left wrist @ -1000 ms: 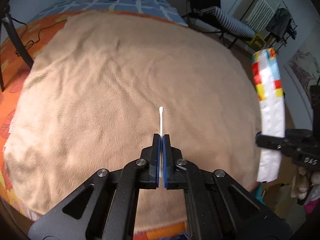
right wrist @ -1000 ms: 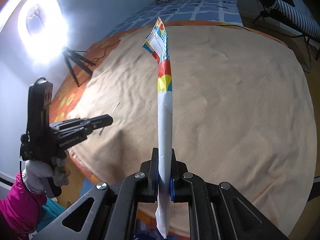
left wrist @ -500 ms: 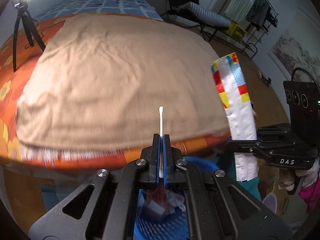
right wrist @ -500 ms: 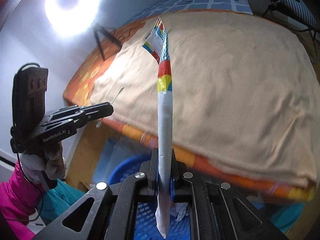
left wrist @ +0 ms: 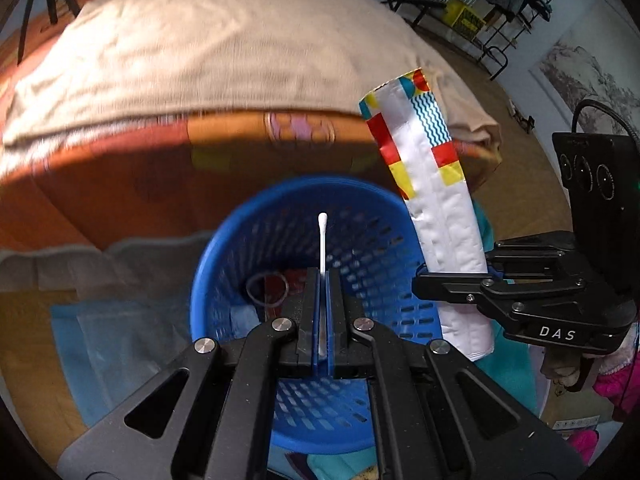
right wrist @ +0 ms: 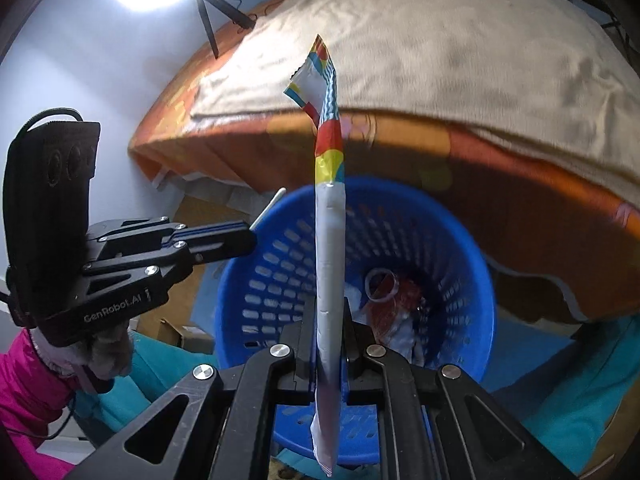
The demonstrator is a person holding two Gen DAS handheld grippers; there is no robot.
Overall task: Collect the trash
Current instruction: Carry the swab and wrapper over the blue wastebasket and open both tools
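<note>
The left gripper (left wrist: 320, 280) is clamped on a cotton swab (left wrist: 322, 240) above the blue basket (left wrist: 224, 248), which already holds some trash; the right gripper (right wrist: 328, 340) pinches a colourful wrapper (right wrist: 329, 240) over the same basket; both releases seemingly remain; the basket's contents are blurred, and the wrapper's lower end is cut off.
</note>
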